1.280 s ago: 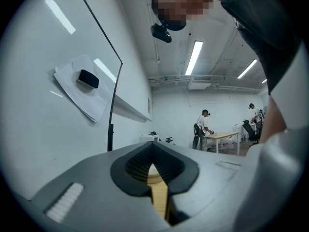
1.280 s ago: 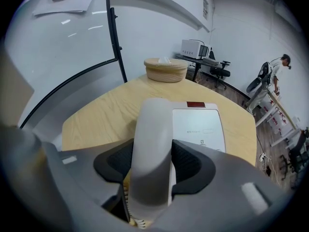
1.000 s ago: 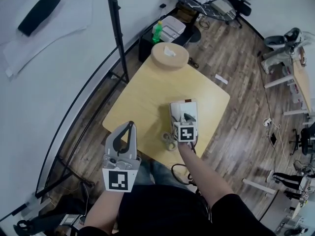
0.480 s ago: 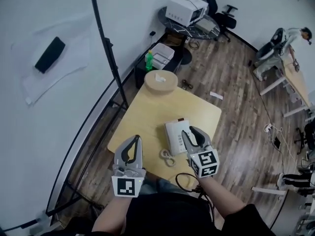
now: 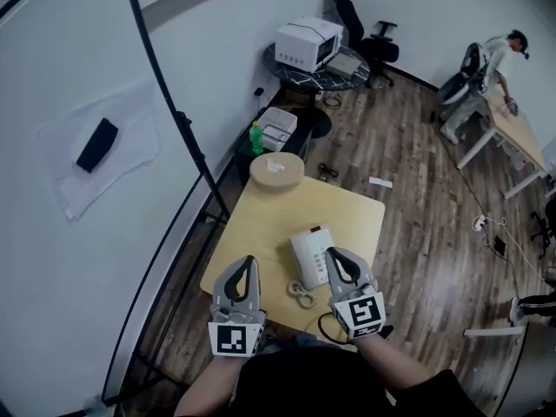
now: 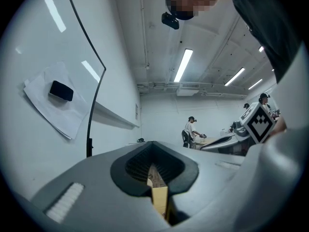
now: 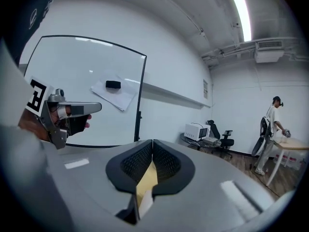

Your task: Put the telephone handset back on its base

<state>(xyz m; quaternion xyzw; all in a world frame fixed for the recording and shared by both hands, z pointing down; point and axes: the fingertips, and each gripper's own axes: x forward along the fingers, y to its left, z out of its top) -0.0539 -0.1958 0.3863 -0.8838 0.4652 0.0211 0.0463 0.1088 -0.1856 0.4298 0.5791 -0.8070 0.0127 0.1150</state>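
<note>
A white telephone (image 5: 310,254) sits on the light wooden table (image 5: 261,220), near its front edge. The handset seems to lie along the base, though it is small in the head view. A coiled cord (image 5: 303,294) trails off in front of it. My right gripper (image 5: 334,254) hovers just above and right of the phone, shut and empty. My left gripper (image 5: 248,261) is held up over the table's front left part, also shut with nothing in it. In the gripper views, the left gripper (image 6: 153,154) and the right gripper (image 7: 152,151) point out into the room, pads together.
A round wooden stool (image 5: 276,171) stands past the table's far corner, with a green bottle (image 5: 256,137) behind it. A whiteboard (image 5: 78,163) with a black frame runs along the left. A white box (image 5: 307,43) sits on a round table, and a person (image 5: 493,59) stands far right.
My right gripper has drawn back off the telephone toward me, and its jaws went from open to shut. The head view has lifted away. The left gripper stayed raised.
</note>
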